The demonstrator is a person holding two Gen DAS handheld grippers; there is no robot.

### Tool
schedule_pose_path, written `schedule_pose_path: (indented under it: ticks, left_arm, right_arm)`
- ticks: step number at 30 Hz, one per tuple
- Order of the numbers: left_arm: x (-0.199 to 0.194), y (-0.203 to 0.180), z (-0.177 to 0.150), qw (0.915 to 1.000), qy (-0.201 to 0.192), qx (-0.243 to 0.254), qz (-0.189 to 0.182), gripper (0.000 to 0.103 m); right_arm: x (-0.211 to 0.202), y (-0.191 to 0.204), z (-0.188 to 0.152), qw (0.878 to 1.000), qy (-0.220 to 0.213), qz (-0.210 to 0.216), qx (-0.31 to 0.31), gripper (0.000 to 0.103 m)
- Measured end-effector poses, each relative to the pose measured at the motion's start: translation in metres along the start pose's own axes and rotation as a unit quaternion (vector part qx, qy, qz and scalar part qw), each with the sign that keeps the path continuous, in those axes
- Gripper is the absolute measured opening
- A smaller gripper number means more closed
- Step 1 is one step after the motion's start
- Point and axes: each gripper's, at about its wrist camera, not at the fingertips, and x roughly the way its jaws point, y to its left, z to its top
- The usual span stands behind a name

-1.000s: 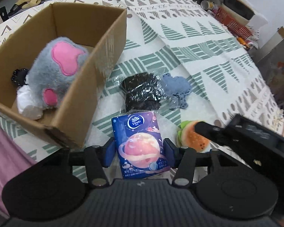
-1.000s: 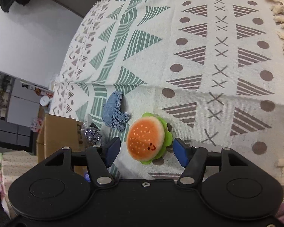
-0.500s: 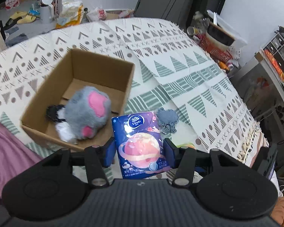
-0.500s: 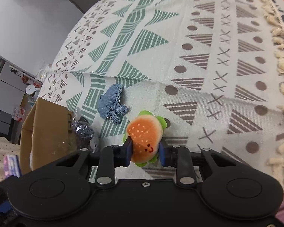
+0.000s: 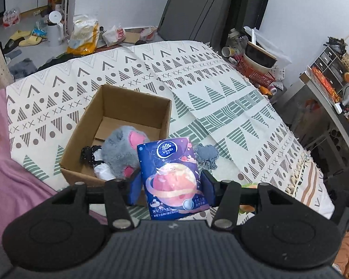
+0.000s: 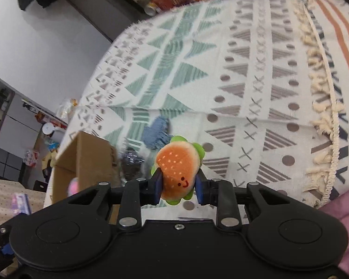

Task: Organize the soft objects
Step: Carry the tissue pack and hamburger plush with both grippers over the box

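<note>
A patterned cloth [image 5: 221, 97] is spread over the surface, and an open cardboard box [image 5: 128, 107] is set on it. A grey plush toy [image 5: 121, 150] is seen lying inside the box. A blue tissue pack [image 5: 173, 176] is clamped upright between the closed-in fingers of the left gripper [image 5: 171, 189], raised above the box's near corner. A blue-grey cloth piece [image 6: 157, 133] is left on the cloth near the box. A small burger plush [image 6: 178, 171] is pinched by the right gripper [image 6: 178, 187], lifted off the cloth.

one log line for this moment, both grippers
left gripper: shut on tissue pack | right gripper: shut on burger plush | cardboard box: holds grey plush
</note>
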Motion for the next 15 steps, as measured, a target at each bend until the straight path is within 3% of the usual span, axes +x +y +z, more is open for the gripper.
schedule_pose_path:
  ticks: [7,15]
  left_arm:
    - [-0.012,0.017,0.001,0.9999,-0.011,0.005,-0.003,0.053]
    - [-0.022,0.041,0.012,0.9996,-0.027,-0.004,0.0,0.053]
  right_arm:
    - [-0.026,0.01,-0.004,1.0,-0.019,0.01,0.001,0.028]
    - [-0.044,0.039,-0.011,0.997,-0.041,0.062,-0.026,0.028]
